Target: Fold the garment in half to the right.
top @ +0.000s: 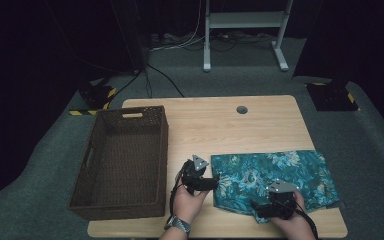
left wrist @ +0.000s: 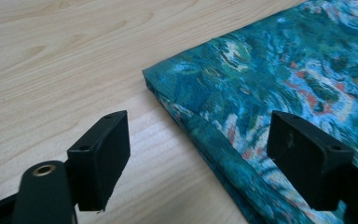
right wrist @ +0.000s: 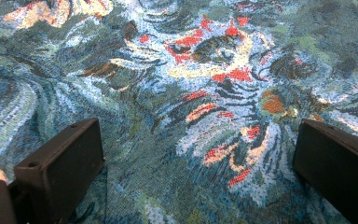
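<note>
A folded teal cloth with a floral print (top: 275, 175) lies on the right front part of the wooden table (top: 220, 127). My left gripper (top: 213, 183) is at the cloth's left edge, held by a hand wearing a wristwatch. In the left gripper view its jaws stand apart, one over bare wood and one over the cloth's folded edge (left wrist: 200, 121), and neither pad presses on the fabric, so the left gripper (left wrist: 214, 154) is open. My right gripper (top: 260, 207) hovers over the cloth's front part. In the right gripper view it (right wrist: 200, 177) is open above the print (right wrist: 200, 79).
A dark brown wicker basket (top: 162, 150) stands empty on the table's left side, close to my left hand. A small round hole (top: 241, 109) sits near the table's far edge. A white desk frame (top: 245, 20) and cables stand on the floor beyond.
</note>
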`<action>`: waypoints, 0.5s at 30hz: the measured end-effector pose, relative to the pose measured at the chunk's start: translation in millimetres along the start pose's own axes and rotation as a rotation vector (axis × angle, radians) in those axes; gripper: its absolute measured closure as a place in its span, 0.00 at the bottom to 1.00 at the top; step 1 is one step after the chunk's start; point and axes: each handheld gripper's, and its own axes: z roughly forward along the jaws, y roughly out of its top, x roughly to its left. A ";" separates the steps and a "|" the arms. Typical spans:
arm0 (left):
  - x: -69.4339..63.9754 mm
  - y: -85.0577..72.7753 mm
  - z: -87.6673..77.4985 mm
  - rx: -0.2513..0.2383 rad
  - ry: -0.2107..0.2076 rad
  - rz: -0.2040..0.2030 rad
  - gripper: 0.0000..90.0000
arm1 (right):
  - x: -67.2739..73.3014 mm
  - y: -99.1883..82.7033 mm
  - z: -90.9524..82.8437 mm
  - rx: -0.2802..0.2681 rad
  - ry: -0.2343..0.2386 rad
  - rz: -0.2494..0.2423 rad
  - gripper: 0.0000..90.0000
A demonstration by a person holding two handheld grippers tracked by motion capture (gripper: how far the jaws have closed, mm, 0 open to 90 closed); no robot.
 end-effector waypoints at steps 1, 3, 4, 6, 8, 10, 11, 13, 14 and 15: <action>-0.3 1.1 2.7 -0.003 0.012 0.002 0.26 | 0.0 0.0 0.0 0.000 0.000 0.000 0.02; -0.2 2.9 6.6 -0.006 0.039 0.008 0.30 | 0.0 0.0 0.0 0.000 0.000 0.000 0.02; -0.1 3.7 8.8 -0.007 0.045 0.003 0.31 | 0.0 0.0 0.0 0.000 0.000 0.000 0.02; 1.1 5.4 13.2 -0.008 0.045 -0.007 0.35 | 0.0 0.0 0.0 0.000 0.000 0.000 0.02; 1.7 7.0 18.1 -0.002 0.050 -0.013 0.36 | 0.0 0.0 0.0 0.000 0.000 0.000 0.02; 2.1 8.5 22.7 0.004 0.054 -0.015 0.38 | 0.0 0.0 0.0 0.000 0.000 0.000 0.02; 2.5 9.1 24.9 0.008 0.052 -0.016 0.38 | 0.0 0.0 0.0 0.000 0.000 0.000 0.02; 4.0 10.7 28.3 0.004 0.052 -0.026 0.40 | -0.1 0.0 0.0 0.000 0.001 0.000 0.02; 4.9 11.6 29.7 0.002 0.050 -0.029 0.41 | -0.1 0.0 0.0 0.000 0.001 0.000 0.02; 5.9 12.7 31.2 0.001 0.048 -0.035 0.42 | -0.1 0.0 0.0 0.000 0.001 0.000 0.02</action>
